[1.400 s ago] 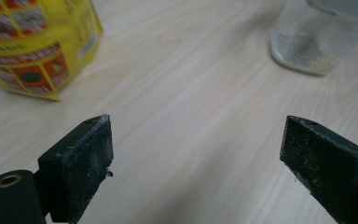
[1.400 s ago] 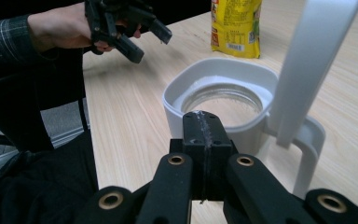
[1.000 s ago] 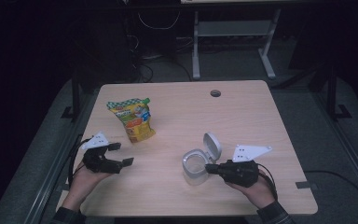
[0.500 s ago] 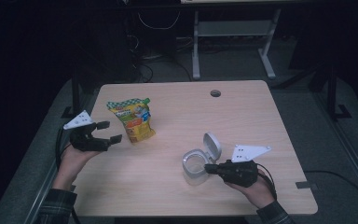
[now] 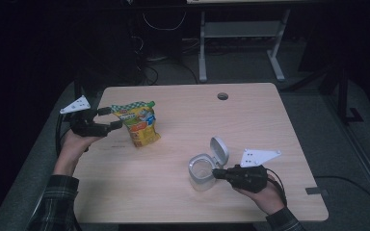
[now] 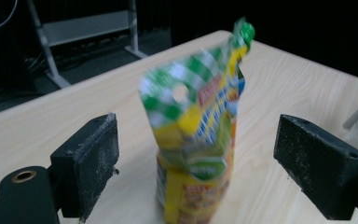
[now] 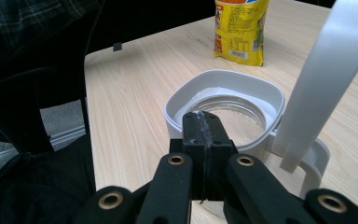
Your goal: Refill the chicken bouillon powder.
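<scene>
Movement: left claw (image 5: 110,119) has swung up from near edge, jaws wide, framing snack bag (image 5: 138,123) upright by worktop's left edge — grab coming. Right claw (image 5: 216,173) closed, at container (image 5: 202,171) rim.

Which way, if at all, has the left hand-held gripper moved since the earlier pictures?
Yes. The left hand-held gripper has moved away from the person along the table's left edge; it is now level with the snack bag, jaws open toward it.

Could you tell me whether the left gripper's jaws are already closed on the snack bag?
No, in the left gripper view the jaws stand wide apart, with the snack bag upright on the table between them and bare wood showing on both sides.
</scene>
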### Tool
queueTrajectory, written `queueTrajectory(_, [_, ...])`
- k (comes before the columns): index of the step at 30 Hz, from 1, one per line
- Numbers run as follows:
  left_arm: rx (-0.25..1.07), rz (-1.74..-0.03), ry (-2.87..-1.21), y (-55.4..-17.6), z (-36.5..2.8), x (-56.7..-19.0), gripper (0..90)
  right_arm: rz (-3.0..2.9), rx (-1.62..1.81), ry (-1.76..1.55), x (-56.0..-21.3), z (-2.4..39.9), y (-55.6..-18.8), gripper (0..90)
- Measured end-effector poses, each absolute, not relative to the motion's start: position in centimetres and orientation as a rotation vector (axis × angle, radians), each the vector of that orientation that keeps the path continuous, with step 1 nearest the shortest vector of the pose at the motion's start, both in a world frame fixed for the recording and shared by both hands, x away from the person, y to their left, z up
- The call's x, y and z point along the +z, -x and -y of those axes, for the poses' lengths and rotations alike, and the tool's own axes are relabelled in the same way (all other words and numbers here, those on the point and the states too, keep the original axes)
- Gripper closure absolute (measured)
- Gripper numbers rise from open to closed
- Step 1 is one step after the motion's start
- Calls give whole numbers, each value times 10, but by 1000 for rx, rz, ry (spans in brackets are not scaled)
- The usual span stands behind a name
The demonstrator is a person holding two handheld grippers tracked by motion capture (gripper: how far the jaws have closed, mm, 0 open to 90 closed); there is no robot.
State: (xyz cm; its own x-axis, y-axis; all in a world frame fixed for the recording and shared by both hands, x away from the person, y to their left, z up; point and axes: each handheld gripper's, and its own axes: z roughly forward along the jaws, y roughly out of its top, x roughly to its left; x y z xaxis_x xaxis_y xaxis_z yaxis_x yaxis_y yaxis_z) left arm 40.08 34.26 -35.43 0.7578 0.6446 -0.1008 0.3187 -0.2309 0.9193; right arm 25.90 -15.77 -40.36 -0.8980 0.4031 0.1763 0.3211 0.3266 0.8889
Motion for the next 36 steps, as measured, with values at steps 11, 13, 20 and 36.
queueTrajectory(11, [278, -693, -1866, -413, -330, -371, 161, -2497, 1640, -680, -404, 157, -259, 900])
queueTrajectory(13, [275, -678, -1870, -410, -327, -373, 186, -2498, 1642, -681, -404, 158, -259, 900])
queueTrajectory(20, [288, -654, -1884, -399, -323, -371, 226, -2499, 1642, -680, -404, 157, -258, 900])
queueTrajectory(36, [286, -610, -1902, -396, -314, -389, 352, -2501, 1637, -677, -405, 156, -259, 900])
